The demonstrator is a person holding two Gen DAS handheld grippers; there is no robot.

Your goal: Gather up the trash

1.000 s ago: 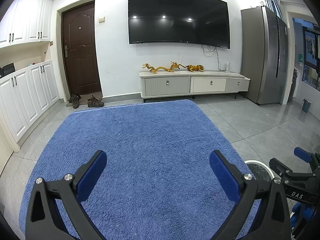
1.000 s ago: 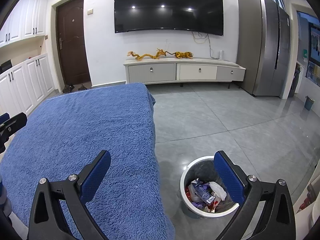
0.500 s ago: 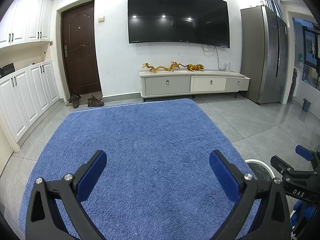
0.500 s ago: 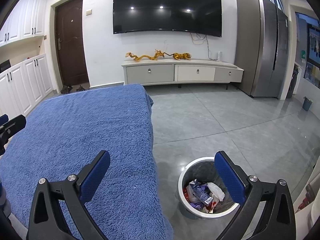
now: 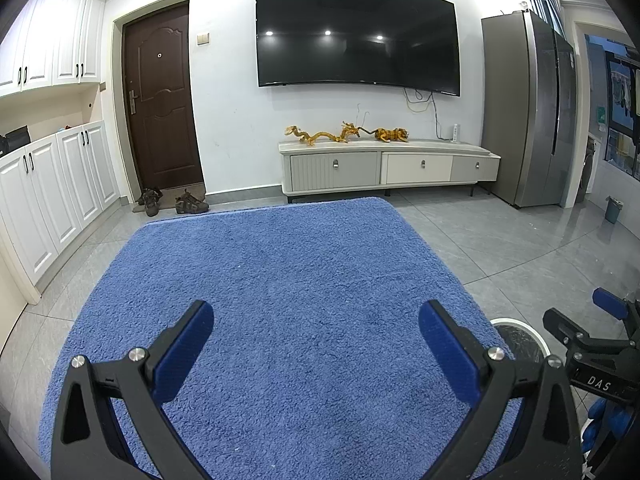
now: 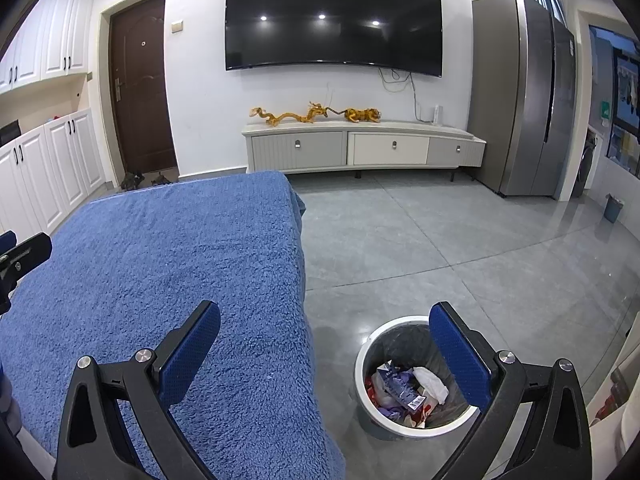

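Living room with grey tiled floor (image 6: 460, 248), wall-mounted black television (image 6: 334, 20) and low grey drawer cabinet (image 6: 360, 148). A blue fleece-covered surface (image 5: 280, 280) lies under both claws. Left claw (image 5: 316, 354): spread wide, empty. Right claw (image 6: 324, 356): spread wide, empty, hanging over the surface edge and the round white waste bin with dark liner (image 6: 374, 404) on the floor just beside the surface. The bin holds crumpled wrappers and white tissue (image 6: 408, 392)
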